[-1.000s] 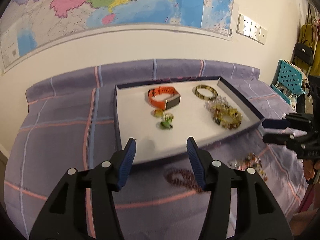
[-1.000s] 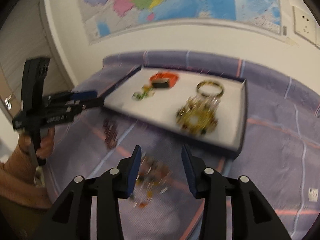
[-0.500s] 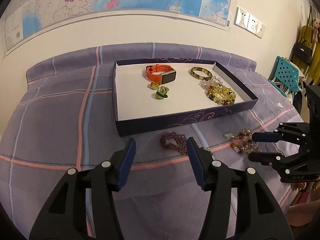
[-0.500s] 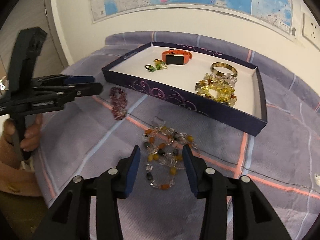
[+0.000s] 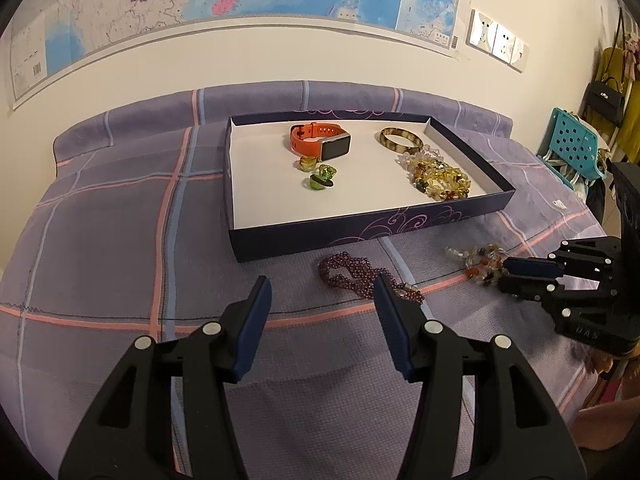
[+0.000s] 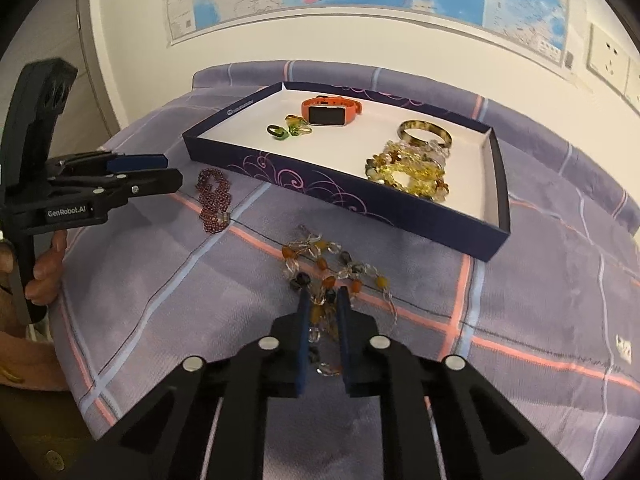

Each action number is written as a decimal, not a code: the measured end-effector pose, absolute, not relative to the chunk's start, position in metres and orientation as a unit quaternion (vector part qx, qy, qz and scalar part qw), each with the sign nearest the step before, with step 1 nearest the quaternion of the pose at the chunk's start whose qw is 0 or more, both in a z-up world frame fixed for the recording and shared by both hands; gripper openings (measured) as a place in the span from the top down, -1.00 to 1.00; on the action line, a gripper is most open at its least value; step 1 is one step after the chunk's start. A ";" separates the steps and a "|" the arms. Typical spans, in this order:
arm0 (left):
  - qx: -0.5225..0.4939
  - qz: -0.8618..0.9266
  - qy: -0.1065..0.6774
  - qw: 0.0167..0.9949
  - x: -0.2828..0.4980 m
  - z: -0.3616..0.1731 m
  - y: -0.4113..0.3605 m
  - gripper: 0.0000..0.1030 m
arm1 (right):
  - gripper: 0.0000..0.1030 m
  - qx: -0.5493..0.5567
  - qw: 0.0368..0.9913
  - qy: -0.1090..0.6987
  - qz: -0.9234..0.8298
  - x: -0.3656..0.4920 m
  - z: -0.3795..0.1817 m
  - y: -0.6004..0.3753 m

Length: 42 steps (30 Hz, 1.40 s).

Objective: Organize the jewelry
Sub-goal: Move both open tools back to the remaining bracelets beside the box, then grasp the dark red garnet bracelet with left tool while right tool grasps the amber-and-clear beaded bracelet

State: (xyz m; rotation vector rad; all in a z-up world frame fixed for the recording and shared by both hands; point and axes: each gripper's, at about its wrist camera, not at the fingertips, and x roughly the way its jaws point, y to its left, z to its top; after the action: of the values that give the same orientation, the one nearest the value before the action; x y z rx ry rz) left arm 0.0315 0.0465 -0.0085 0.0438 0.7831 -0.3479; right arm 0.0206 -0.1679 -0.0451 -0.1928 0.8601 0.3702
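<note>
Right claw (image 6: 322,298) pinches beaded necklace (image 6: 334,266) on purple plaid cloth (image 6: 160,280), left claw (image 5: 322,292) spread

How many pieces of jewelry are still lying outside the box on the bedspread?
2: a dark red beaded strand in front of the box, and a multicolored bead necklace that the right gripper is closed on. None seem hidden.

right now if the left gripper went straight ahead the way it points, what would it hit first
Probably the dark red bead bracelet on the cloth: the open left gripper has it just ahead, by the right finger. Beyond it stands the box front wall. Depth is uncertain.
</note>
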 end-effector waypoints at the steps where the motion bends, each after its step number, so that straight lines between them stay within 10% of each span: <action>1: 0.021 -0.169 0.380 0.909 0.031 -0.009 0.046 -0.02 | 0.86 -0.081 0.887 0.416 0.185 0.020 -0.044 -0.171; 9: 0.029 -0.173 0.384 0.906 0.031 -0.010 0.043 -0.03 | 0.89 -0.048 0.897 0.405 0.171 0.020 -0.030 -0.189; 10: 0.032 -0.174 0.384 0.906 0.032 -0.010 0.041 -0.04 | 0.80 -0.049 0.898 0.405 0.166 0.021 -0.030 -0.191; 12: 0.035 -0.178 0.385 0.905 0.032 -0.011 0.039 -0.06 | -0.09 -0.049 0.898 0.408 0.157 0.025 -0.032 -0.193; 20: 0.036 -0.183 0.390 0.902 0.035 -0.012 0.032 -0.07 | -0.20 -0.089 0.888 0.424 0.154 0.034 -0.048 -0.172; 23: 0.036 -0.183 0.392 0.901 0.037 -0.013 0.031 -0.07 | -0.15 -0.098 0.886 0.423 0.166 0.033 -0.048 -0.165; 29: 0.037 -0.184 0.395 0.899 0.038 -0.014 0.030 -0.07 | 0.60 -0.089 0.885 0.420 0.178 0.033 -0.046 -0.169; 42: 0.046 -0.218 0.415 0.882 0.047 -0.021 0.017 -0.10 | 0.73 -0.034 0.886 0.424 0.184 0.034 -0.043 -0.189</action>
State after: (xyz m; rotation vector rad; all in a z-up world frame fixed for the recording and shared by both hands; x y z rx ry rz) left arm 0.0467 0.0166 -0.0212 0.0962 0.8646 -0.4540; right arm 0.0340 -0.1887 -0.0426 -0.0709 0.8827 0.3827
